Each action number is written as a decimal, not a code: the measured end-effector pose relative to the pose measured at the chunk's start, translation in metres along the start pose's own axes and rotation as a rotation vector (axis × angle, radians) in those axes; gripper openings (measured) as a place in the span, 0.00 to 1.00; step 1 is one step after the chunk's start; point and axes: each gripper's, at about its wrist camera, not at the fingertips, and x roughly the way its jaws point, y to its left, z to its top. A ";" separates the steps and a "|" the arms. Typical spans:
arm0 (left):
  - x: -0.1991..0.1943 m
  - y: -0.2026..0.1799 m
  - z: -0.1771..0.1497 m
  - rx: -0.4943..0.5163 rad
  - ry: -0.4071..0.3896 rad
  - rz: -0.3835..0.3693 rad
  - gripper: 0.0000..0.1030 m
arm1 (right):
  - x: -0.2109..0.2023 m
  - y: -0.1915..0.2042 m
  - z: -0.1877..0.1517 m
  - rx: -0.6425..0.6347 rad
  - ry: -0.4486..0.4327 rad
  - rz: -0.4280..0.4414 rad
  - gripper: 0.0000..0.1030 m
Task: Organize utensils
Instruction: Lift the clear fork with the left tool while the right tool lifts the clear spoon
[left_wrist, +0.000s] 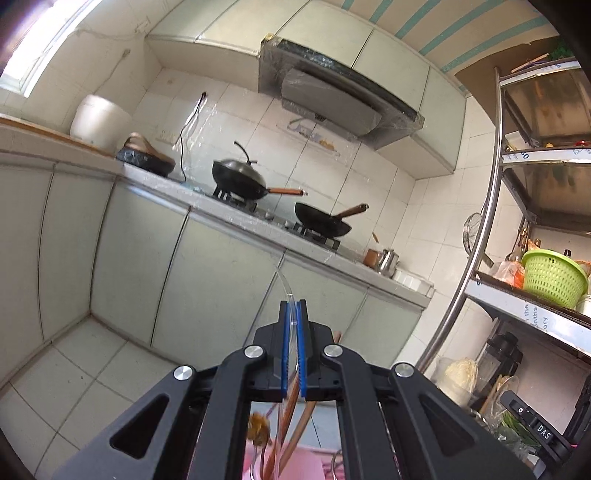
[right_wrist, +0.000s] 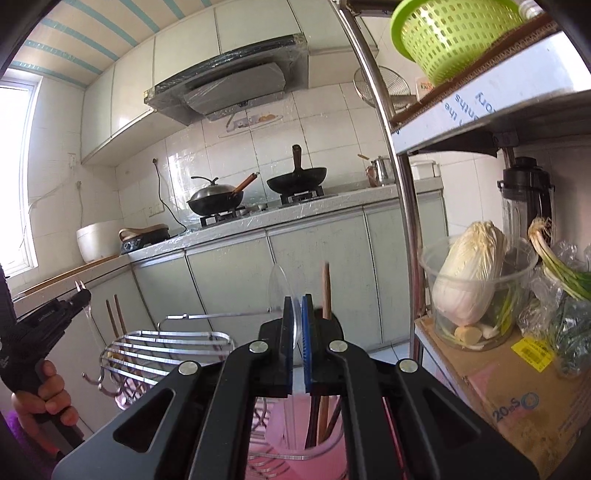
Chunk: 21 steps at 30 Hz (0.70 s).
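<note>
While both tools hung above the pink surface (right_wrist: 291, 469), each was clamped on a piece of clear plastic cutlery. Left gripper (left_wrist: 293, 314): blue pads closed on the edge-on stem of a clear plastic utensil (left_wrist: 286, 286), which curved up past the tips; in the right wrist view what looked like clear fork tines (right_wrist: 78, 285) showed at that tool's nose. Right gripper (right_wrist: 295, 314): pads shut on a clear plastic spoon (right_wrist: 279, 288), bowl upright above the tips, broad face towards the lens.

Below and between the arms stood a clear holder (right_wrist: 314, 448) with brown wooden chopsticks (right_wrist: 325, 291) in it; one stick rose just beside the right jaw. A steel wire rack (right_wrist: 166, 354) lay to the left of it, near the hand (right_wrist: 44, 391) on the left tool.

Risks, as judged:
- Thin, slick plastic gripped on a narrow stem. A twist of either wrist could pivot the piece between the pads or let it slip out.
- The chopstick standing beside the right jaw could be knocked if the tool dropped straight down, tipping the holder.
- The rim of the holder was hard to see, being transparent. A spoon released off-centre could land on the pink surface.
- Both tools converged on one small opening, so they could collide.
- Hard clamping might crack brittle plastic.

Whether the holder was the intended destination could not be told.
</note>
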 end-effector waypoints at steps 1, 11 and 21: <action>-0.003 0.002 -0.003 -0.017 0.012 -0.008 0.03 | -0.004 -0.001 -0.003 0.008 0.010 0.002 0.04; -0.016 0.011 -0.036 -0.065 0.195 -0.049 0.03 | -0.029 -0.016 -0.023 0.100 0.081 -0.007 0.04; 0.005 0.013 -0.049 -0.045 0.305 -0.014 0.03 | -0.003 -0.043 -0.038 0.234 0.223 0.002 0.04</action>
